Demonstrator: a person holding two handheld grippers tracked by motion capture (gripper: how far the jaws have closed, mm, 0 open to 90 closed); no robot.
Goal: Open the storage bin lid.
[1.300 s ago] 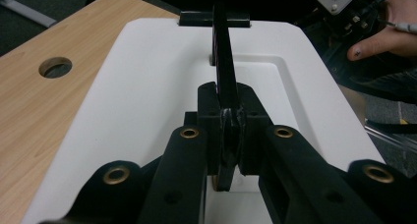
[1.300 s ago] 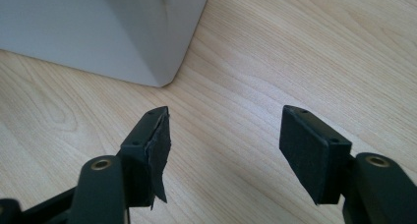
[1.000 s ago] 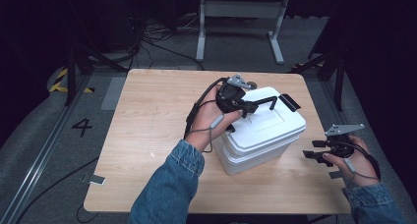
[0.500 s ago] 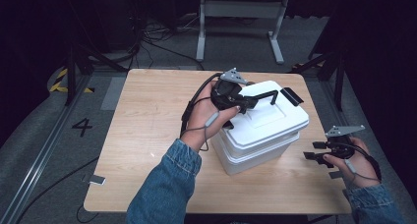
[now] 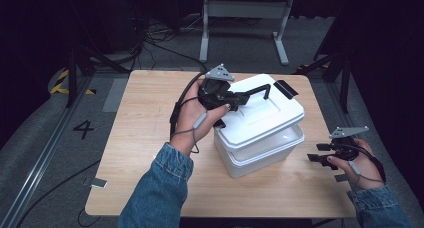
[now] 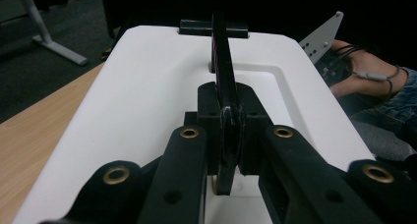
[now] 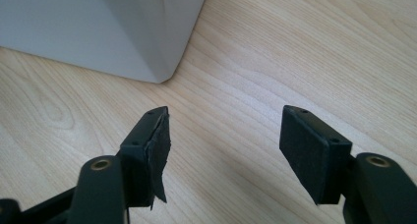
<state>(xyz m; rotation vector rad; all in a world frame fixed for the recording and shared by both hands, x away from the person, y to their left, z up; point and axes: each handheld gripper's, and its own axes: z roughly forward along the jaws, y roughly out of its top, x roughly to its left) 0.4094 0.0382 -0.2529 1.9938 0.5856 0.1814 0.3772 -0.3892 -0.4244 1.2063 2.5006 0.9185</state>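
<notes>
White lid (image 5: 262,113) hung tilted, partly lifted off the bin (image 5: 260,153); left gripper (image 5: 243,99) clenched its black handle (image 6: 223,76), right gripper (image 7: 223,145) gaped idle.

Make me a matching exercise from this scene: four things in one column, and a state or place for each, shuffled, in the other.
1. left gripper
2. right gripper
3. white lid
4. box

a. tilted, raised at one side
b. jaws apart over bare wood
c. stands on the table
d. shut on the lid's black handle

Pairs: 1-d, 2-b, 3-a, 4-c
</notes>
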